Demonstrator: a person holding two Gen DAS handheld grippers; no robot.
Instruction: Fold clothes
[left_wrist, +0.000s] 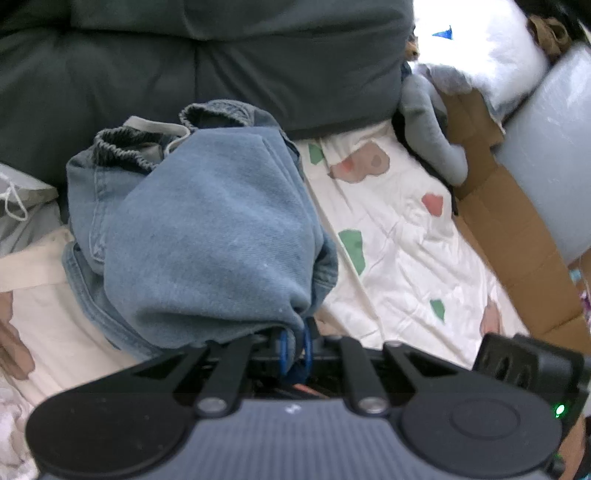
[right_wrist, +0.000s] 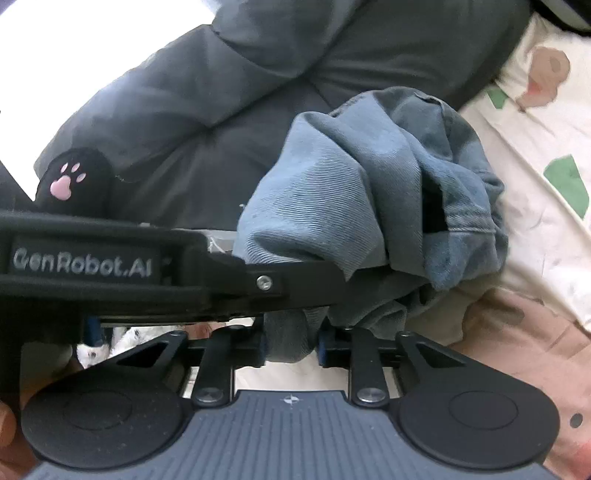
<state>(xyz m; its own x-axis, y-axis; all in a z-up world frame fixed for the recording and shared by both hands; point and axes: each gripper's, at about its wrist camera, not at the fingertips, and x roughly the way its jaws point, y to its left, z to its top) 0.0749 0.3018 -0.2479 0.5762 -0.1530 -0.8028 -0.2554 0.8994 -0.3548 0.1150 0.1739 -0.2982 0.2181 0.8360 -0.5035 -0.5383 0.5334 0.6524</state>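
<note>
A dark grey duvet (left_wrist: 207, 62) fills the top of my left view and most of the upper half of my right view, bunched up right behind the jeans (left_wrist: 207, 229). Under everything lies a white sheet (left_wrist: 399, 251) with green and pink patches, running from centre to lower right in the left view. A brown cardboard (left_wrist: 517, 236) strip lines the right edge of that view, with a pale grey cushion (left_wrist: 554, 155) beyond it and a grey plush limb (left_wrist: 428, 122) at upper right. A beige cloth (left_wrist: 33, 269) sits at the left edge.

The jeans are heaped in the middle of the left view, waistband at the top near the duvet, their long axis running from there down toward my tongs.

My left tongs (left_wrist: 295, 347) are narrow, pinching a fold of the denim at lower centre. My right tongs (right_wrist: 291, 347) are clamped on another bunch of the denim, low in the centre of the right view. The black body of my left tool crosses the right view from the left edge, partly blocking it. A black paw (right_wrist: 70, 177) with pink pads shows at left.
</note>
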